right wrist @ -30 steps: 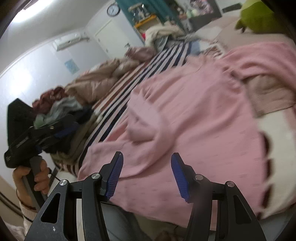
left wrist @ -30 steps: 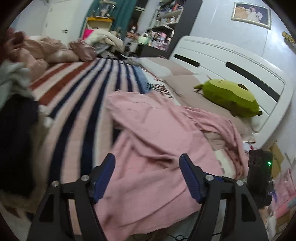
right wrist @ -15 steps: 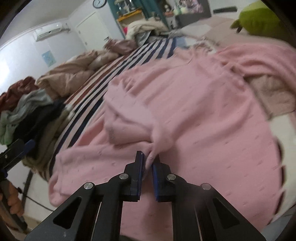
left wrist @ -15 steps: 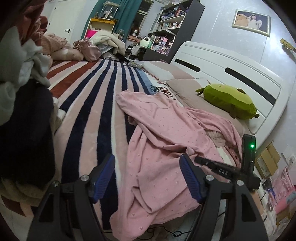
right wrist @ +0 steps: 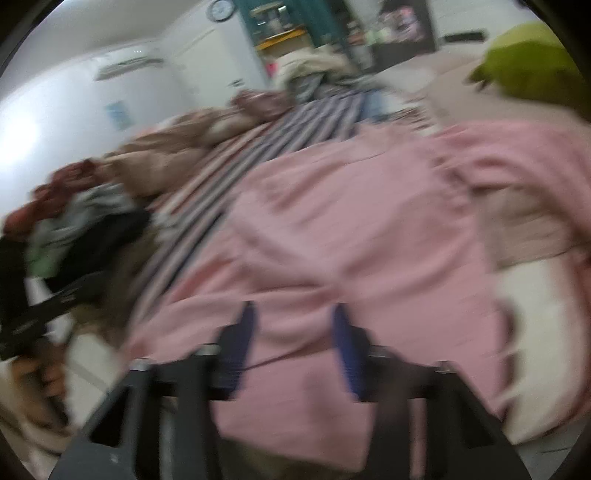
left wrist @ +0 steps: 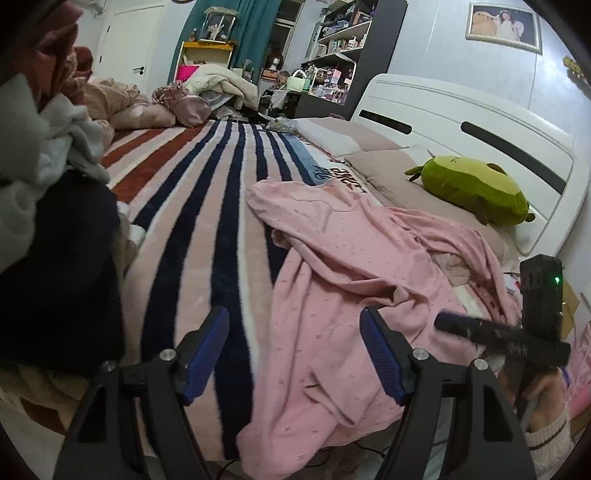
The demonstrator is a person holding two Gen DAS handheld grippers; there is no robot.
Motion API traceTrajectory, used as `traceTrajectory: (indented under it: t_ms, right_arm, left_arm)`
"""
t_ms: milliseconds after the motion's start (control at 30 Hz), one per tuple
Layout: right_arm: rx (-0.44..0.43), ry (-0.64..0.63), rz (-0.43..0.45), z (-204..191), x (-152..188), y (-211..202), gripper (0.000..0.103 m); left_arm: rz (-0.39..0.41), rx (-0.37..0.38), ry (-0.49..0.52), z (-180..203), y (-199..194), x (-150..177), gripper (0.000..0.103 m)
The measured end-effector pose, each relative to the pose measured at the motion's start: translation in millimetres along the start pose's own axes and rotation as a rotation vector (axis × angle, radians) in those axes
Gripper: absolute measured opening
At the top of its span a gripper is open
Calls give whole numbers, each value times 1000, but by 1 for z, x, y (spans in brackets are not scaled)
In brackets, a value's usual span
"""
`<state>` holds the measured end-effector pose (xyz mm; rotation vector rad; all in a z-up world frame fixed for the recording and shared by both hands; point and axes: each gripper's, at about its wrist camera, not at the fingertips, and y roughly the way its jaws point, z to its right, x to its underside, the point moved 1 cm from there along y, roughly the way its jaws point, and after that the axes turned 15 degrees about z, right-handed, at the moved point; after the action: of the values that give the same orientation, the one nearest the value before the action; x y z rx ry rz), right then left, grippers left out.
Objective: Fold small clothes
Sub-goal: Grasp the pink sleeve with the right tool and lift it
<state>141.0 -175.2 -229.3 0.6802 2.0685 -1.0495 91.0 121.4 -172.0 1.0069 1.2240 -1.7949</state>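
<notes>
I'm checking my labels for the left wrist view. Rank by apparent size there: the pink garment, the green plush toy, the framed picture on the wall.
1. pink garment, by far the largest.
2. green plush toy.
3. framed picture, smallest, though it hangs farthest away, so its real size is unsure.

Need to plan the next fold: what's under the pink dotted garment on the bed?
The pink dotted garment lies on the striped fleece blanket; its far side drapes over a beige pillow. Anything beneath its crumpled middle is covered.

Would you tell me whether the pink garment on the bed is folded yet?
Not folded: the pink garment lies spread and rumpled across the striped blanket, its hem hanging over the edge.
</notes>
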Motion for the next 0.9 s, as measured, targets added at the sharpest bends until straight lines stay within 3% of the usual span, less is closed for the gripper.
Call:
traceTrajectory:
  t_ms: [67, 133, 200, 267, 467, 533, 600, 633, 767, 900]
  right_arm:
    - [-46, -2, -62, -19, 12, 16, 58]
    - [-96, -19, -109, -39, 24, 34, 64]
    - [-128, -49, -139, -56, 34, 47, 88]
    - [-117, -83, -139, -67, 37, 59, 99]
    - [-11, -210, -131, -87, 45, 81, 103]
    - [31, -258, -118, -90, 48, 83, 99]
    - [94, -314, -98, -89, 49, 83, 75]
    - [119, -334, -86, -88, 48, 80, 67]
    - [126, -334, -64, -76, 40, 65, 25]
    - [56, -257, -42, -64, 25, 46, 16]
  left_arm:
    - [9, -7, -5, -5, -5, 0, 74]
    - [14, -5, -11, -9, -10, 0, 75]
    - [14, -11, -9, -13, -14, 1, 75]
    - [15, -6, -2, -14, -16, 0, 75]
    - [31, 8, -16, -19, -20, -4, 76]
    - [31, 9, -15, -19, -19, -3, 77]
    - [32, 17, -21, -19, -19, -3, 77]
    - [31, 23, -27, -20, -19, -2, 77]
    - [25, 18, -28, -17, -18, -1, 77]
    - [21, 28, -20, -12, -17, -2, 79]
